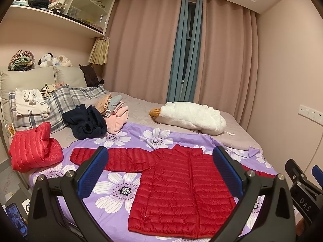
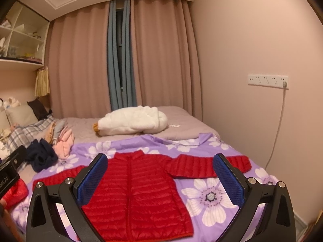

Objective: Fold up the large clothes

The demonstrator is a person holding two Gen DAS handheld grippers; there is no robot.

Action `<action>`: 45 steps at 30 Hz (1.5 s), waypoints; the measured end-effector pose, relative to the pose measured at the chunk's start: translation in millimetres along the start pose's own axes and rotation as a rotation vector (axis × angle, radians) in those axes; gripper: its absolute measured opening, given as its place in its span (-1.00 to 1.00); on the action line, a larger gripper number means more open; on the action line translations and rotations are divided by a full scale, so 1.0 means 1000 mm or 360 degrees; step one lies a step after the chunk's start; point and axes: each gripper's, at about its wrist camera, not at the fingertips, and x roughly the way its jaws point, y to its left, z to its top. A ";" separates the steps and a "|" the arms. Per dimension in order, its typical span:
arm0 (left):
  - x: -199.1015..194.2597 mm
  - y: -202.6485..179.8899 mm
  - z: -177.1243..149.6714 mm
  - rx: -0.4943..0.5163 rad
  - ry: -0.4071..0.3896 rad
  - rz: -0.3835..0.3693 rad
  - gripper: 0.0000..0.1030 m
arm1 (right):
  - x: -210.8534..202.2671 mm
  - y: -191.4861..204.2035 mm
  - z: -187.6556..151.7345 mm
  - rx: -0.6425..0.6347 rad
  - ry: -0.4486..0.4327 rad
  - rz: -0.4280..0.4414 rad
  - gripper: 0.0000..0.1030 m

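**Red jacket laid flat, both tools released above it**

Spread across the lower centre of both views: a purple bedsheet printed with large white flowers (image 1: 113, 189), covering the near part of the bed. Flat on it, front up and zipped, collar toward the curtains: the red quilted puffer jacket (image 1: 181, 185), both sleeves stretched out sideways. Beyond, upper centre: a white plush goose with an orange beak (image 1: 191, 117). Left of centre in the left-wrist view: a heap of dark navy and pink garments (image 1: 90, 123), and at the left edge a second red quilted garment, bunched up (image 1: 32, 151).

Left tool (image 1: 161, 173) hanging above the jacket body, blue pads wide apart, grasping nothing. Right tool (image 2: 161, 177) likewise released and empty, framing the jacket's chest and the inner part of the right-frame sleeve.

Likely step: first fold, a sleeve brought in over the chest. Best done by pinching the cuff (image 2: 242, 163) together with the shoulder seam, lifting low, and laying the sleeve straight across so the slippery padding does not slide or trap air.

Room: bare flowered sheet on both sides of the body, enough for sweeping sleeves inward. Hem close to the near bed edge at frame bottom, so pulling toward the camera risks a slide off. Wall close on the right.
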 end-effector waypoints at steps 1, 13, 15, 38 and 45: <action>-0.001 0.001 0.000 -0.0002 0.0000 0.0000 1.00 | 0.002 0.000 0.002 0.0001 0.0007 0.0002 1.00; -0.002 0.000 0.000 0.0005 0.0005 0.0004 1.00 | 0.002 0.001 0.000 -0.0009 0.0004 0.0003 1.00; -0.002 0.001 0.000 0.0003 0.0004 0.0008 1.00 | 0.003 0.001 0.000 -0.0007 0.0003 0.0003 1.00; 0.008 0.001 -0.002 0.0001 0.0055 0.0019 1.00 | 0.000 0.009 -0.003 -0.0034 0.0032 -0.0034 1.00; 0.009 0.000 -0.002 0.0014 0.0043 0.0025 1.00 | 0.001 0.009 -0.002 -0.0039 0.0040 -0.0034 1.00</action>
